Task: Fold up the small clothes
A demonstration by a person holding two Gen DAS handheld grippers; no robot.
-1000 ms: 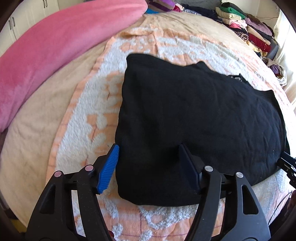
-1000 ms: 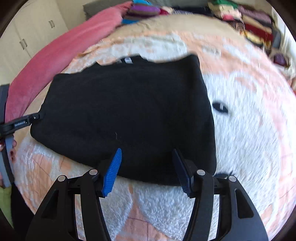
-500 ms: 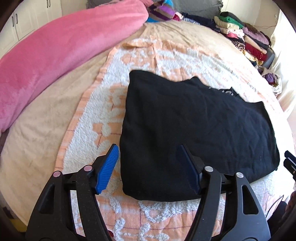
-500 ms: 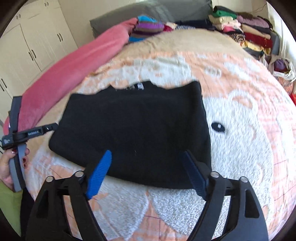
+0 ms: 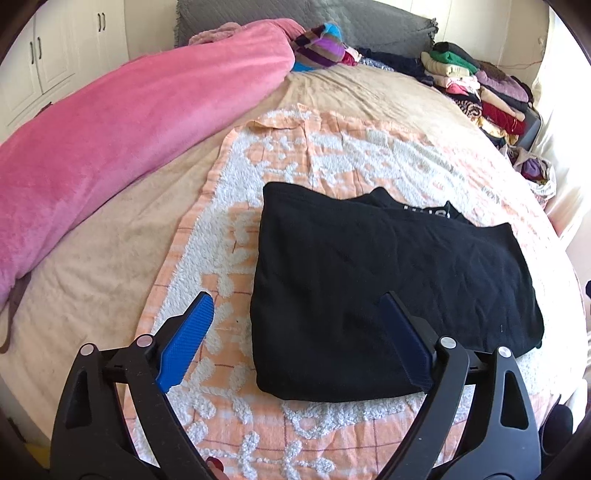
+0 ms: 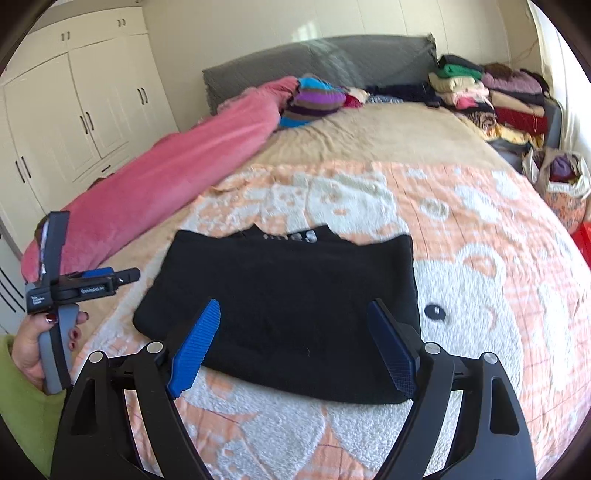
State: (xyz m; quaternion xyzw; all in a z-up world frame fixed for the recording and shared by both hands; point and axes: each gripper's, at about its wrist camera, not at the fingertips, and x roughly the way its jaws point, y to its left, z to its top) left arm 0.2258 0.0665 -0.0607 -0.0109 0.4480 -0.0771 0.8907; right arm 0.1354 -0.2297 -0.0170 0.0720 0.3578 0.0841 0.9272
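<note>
Black garment (image 5: 391, 295) lay folded into a compact rectangle on the orange-and-white patterned blanket (image 5: 332, 158), in the near half of the bed (image 5: 110, 266); its neckline and printed label showed at the far edge, and its sides looked tucked under, so the fold seemed essentially made. Across the last second both views had widened: the garment filled most of each frame a second earlier, and now it sat smaller with the pink rolled duvet (image 5: 129, 122) on the left, the grey headboard (image 5: 369, 22) at the far end, and the stacks of folded clothes (image 5: 480, 85) at the far right all in view; I judged that both tools had been lifted up and back from the cloth.

Left gripper (image 5: 306, 339) hung above the near left part of the garment with its jaws spread wide and nothing between them; right gripper (image 6: 295, 343) hung above the near right part, jaws likewise spread and empty; neither touched the fabric. In the right wrist view the left gripper appeared side-on at the left edge, held in the person's hand (image 6: 33, 350), well clear of the garment; the white wardrobe doors (image 6: 92, 110) now showed behind it.

That withdrawal suggested this piece was finished or nearly so; what probably remained was either a final halving or moving it to the stacks; a thick, soft knit like this would likely keep its shape if left alone.
</note>
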